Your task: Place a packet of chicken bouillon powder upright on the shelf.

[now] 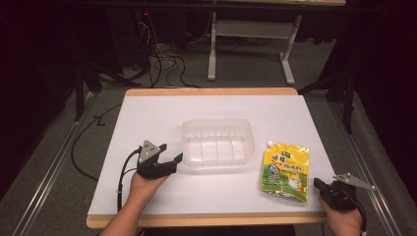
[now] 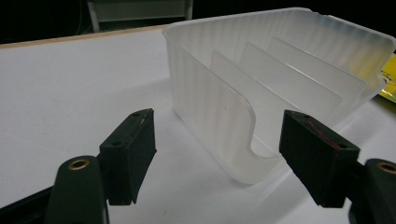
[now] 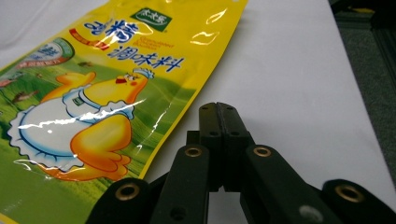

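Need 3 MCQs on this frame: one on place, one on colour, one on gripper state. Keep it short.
1. Where does the yellow pouch lie relative to the clear divided container?
A. inside it
B. on the table to its right
C. behind it

2. What is the main colour of the pouch?
A. yellow
B. red
C. blue

3. How does the right gripper stand?
A. open around the pouch
B. shut on the container
C. shut, holding nothing

Key: 1 B, the high view shows them apart. 2 A, visible in both views. 3 C, the jaws meet beside the pouch edge.

Bright white table [image 1: 147, 118] amid dark surroundings, glare streaks on pouch [image 3: 93, 119], soft focus.
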### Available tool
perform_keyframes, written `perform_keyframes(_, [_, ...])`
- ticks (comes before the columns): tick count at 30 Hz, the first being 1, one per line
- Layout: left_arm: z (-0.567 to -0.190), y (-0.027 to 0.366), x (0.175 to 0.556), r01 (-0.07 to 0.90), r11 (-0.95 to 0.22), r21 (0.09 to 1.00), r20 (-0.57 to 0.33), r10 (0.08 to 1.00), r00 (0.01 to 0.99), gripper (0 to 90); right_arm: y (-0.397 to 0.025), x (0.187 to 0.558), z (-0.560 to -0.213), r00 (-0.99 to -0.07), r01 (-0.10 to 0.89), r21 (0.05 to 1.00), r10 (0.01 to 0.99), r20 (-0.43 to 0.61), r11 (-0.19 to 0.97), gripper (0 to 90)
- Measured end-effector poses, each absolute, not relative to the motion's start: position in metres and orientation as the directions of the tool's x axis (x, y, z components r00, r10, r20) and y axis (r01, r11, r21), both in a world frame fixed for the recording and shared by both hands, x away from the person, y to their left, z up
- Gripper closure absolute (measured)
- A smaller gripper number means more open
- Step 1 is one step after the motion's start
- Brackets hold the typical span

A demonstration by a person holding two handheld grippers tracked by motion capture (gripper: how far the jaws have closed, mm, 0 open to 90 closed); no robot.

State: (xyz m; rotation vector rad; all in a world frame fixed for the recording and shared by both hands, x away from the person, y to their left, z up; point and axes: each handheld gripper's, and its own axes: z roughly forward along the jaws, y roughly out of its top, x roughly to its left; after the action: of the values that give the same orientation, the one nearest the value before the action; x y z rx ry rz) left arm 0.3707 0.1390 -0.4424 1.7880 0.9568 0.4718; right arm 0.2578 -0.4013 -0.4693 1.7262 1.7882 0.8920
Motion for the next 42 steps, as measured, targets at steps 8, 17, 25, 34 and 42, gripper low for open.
perform_keyframes(8, [-0.443, 0.138, 0.370, 0.388, -0.193, 0.901, -0.095, 0.786, 0.611, 27.5, -0.398, 0.262, -0.476, -0.117, 0.687, 0.726, 0.984, 0.132, -0.016, 90.0])
perform_keyframes(17, [-0.444, 0.136, 0.370, 0.393, -0.204, 0.897, -0.097, 0.775, 0.624, 27.5, -0.394, 0.262, -0.476, -0.142, 0.686, 0.728, 0.980, 0.135, -0.001, 90.0])
perform_keyframes(25, [-0.445, 0.135, 0.369, 0.392, -0.216, 0.894, -0.091, 0.770, 0.632, 27.6, -0.381, 0.265, -0.476, -0.200, 0.686, 0.725, 0.975, 0.100, 0.066, 90.0])
perform_keyframes(34, [-0.445, 0.134, 0.369, 0.390, -0.221, 0.894, -0.089, 0.766, 0.636, 27.7, -0.366, 0.265, -0.473, -0.265, 0.686, 0.714, 0.961, 0.071, 0.137, 90.0])
perform_keyframes(42, [-0.445, 0.134, 0.369, 0.391, -0.223, 0.893, -0.088, 0.765, 0.638, 27.8, -0.352, 0.265, -0.473, -0.328, 0.681, 0.705, 0.943, 0.053, 0.197, 90.0])
